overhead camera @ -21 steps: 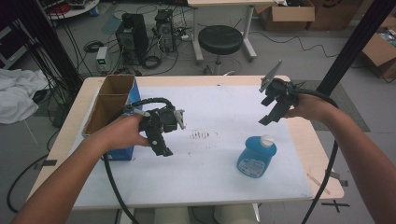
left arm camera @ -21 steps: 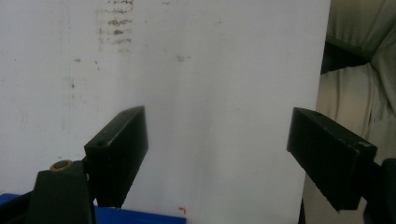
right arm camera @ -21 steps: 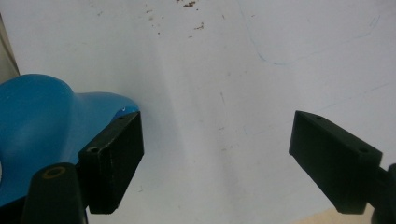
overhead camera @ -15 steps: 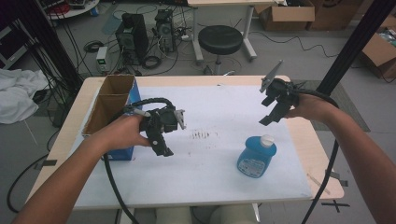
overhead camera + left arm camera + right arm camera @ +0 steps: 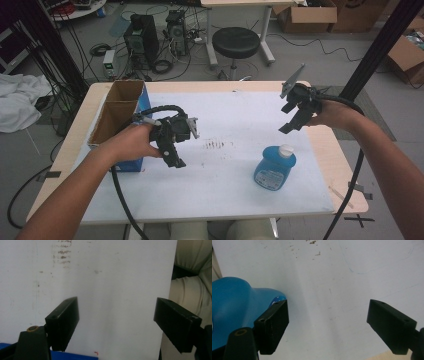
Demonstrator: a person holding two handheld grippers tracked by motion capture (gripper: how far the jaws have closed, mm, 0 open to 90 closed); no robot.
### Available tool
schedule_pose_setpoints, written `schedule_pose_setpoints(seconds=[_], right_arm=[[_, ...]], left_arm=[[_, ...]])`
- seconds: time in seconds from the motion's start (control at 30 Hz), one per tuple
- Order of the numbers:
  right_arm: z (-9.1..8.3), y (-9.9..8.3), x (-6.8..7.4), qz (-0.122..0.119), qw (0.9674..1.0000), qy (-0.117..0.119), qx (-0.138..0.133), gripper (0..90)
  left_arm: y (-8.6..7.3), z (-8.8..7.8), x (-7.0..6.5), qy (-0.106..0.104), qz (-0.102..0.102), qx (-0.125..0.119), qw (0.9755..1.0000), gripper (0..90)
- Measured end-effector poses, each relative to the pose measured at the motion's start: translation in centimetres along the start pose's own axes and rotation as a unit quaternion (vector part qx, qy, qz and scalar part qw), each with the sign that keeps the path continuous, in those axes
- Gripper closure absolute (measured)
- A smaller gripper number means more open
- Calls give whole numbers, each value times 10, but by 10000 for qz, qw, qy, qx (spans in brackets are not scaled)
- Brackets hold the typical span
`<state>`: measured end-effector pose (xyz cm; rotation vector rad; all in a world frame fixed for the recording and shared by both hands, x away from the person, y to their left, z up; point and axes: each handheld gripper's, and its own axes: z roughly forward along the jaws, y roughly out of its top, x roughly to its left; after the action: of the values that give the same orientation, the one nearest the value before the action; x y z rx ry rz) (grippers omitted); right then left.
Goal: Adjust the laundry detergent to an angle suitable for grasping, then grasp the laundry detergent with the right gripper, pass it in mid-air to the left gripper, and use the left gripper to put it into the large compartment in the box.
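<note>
The left gripper (image 5: 172, 150) is hovering over the white table (image 5: 225, 175) with its jaws spread wide and nothing between them, the person's left hand (image 5: 131, 144) wrapping its body just beside an open cardboard box (image 5: 117, 107) with blue sides at the table's left edge. Across the table, the right gripper (image 5: 295, 117) is hanging raised in the right hand (image 5: 334, 114), its jaws likewise parted and empty. A blue soap bottle (image 5: 274, 167) with a white cap is standing below and near it, well apart from the left gripper. Brown smudges (image 5: 215, 145) are marking the tabletop between the two.
</note>
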<state>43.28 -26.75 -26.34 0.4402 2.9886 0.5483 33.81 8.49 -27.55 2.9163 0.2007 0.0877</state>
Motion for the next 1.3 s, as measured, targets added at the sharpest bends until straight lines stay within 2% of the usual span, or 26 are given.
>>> schedule_pose_setpoints(seconds=[0.5, 0.8, 1.3], right_arm=[[2, 2, -1, -43, 10000, 21, 30, 177], [-2, -1, 1, -30, 10000, -62, 20, 174], [-10, -22, 8, 103, 9998, -136, -71, 173]], left_arm=[[-2, 2, 0, 24, -74, -31, 10000, 211], [-4, 2, -4, 27, -125, -54, 9999, 211], [-2, 2, -4, 81, -110, -31, 9999, 211]])
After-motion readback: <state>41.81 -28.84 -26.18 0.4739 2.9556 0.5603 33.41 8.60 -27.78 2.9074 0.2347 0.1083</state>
